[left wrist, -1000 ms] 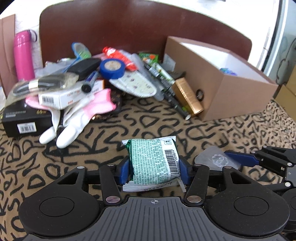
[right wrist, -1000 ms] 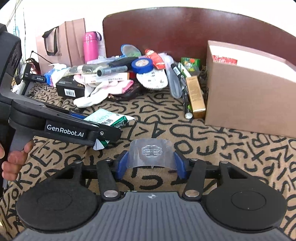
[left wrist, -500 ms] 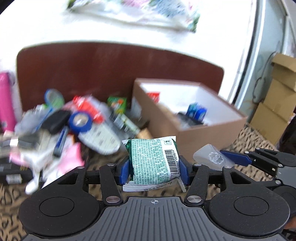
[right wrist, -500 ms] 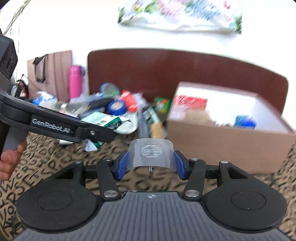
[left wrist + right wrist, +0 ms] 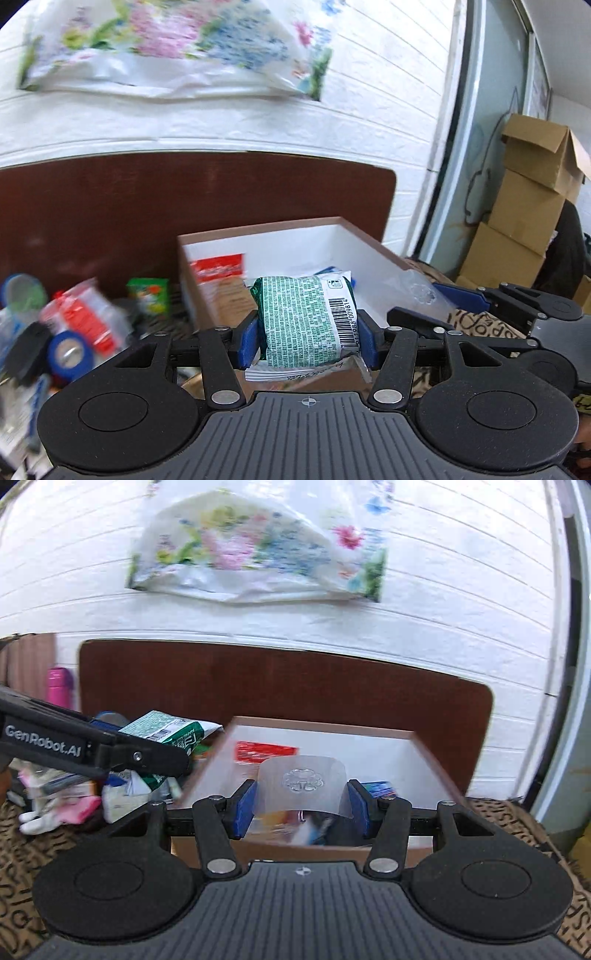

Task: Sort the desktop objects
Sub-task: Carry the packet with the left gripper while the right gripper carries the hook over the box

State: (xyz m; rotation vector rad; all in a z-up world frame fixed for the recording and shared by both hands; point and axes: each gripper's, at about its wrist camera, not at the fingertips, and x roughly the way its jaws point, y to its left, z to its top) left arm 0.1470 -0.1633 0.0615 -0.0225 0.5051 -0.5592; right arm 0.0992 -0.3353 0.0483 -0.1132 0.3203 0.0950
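My left gripper [image 5: 307, 341] is shut on a green and white snack packet [image 5: 304, 321] with a barcode, held up in front of the open cardboard box [image 5: 280, 230]. That packet [image 5: 166, 729] also shows at the left of the right wrist view, in the other gripper's black fingers. My right gripper [image 5: 301, 806] is shut on a bent clear plastic piece [image 5: 301, 786] with an embossed flower mark, lifted just before the box [image 5: 321, 725]. The clear piece [image 5: 421, 291] appears at the right in the left wrist view. The box holds a red-labelled item and several small things.
A pile of loose objects lies left of the box: blue tape roll [image 5: 70, 352], red and clear packet [image 5: 86, 314], green packet [image 5: 147, 299], pink and white gloves [image 5: 55, 812], pink bottle [image 5: 59, 686]. A brown board [image 5: 280, 679] stands behind. Stacked cartons [image 5: 528, 210] stand at the right.
Both grippers have risen off the patterned cloth and swung toward the box, each keeping its item. The box now sits straight ahead and its inside shows.
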